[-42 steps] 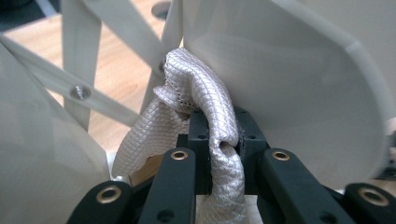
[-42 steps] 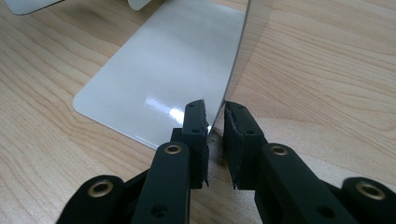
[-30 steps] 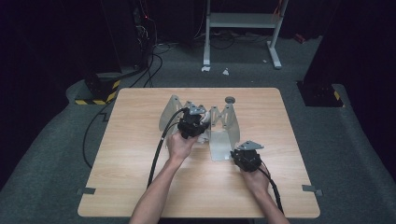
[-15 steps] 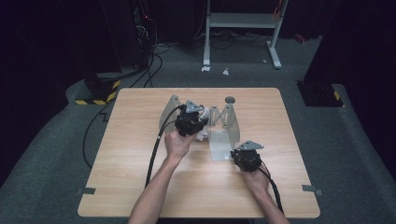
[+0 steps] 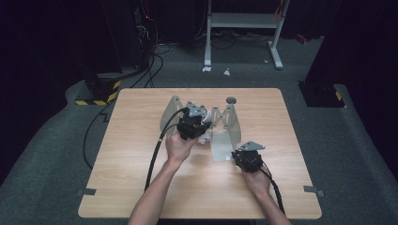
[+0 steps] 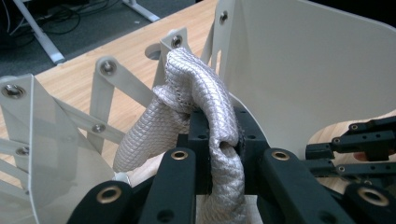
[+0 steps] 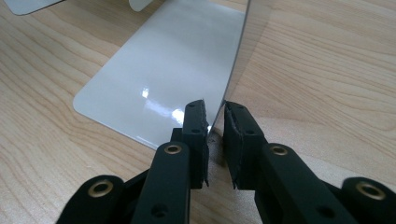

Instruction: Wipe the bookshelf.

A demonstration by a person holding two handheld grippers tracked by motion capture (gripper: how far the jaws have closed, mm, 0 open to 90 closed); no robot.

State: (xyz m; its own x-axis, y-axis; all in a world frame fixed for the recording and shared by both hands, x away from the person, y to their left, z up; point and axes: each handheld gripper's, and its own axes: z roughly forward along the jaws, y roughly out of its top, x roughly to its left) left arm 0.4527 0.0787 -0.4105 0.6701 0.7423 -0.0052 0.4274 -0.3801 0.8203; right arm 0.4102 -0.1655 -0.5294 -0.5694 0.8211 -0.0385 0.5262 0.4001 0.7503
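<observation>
A pale metal folding rack (image 5: 224,116) with scissor links stands in the middle of the wooden table (image 5: 131,178). My left gripper (image 5: 201,130) hovers over its left half, shut on a twisted off-white woven cloth (image 6: 196,93). The cloth bunches up between the black jaws of the left gripper (image 6: 219,149) and hangs below them. My right gripper (image 7: 215,126) is shut on the edge of the rack's upright end plate (image 7: 237,60), low down where it meets the flat foot plate (image 7: 163,70). In the high view the right gripper (image 5: 237,153) sits at the rack's near right corner.
A small grey round disc (image 5: 231,100) lies on the table behind the rack. Black cables trail from both grippers toward the table's near edge. A metal stand (image 5: 244,21) and loose cables sit on the floor beyond the table.
</observation>
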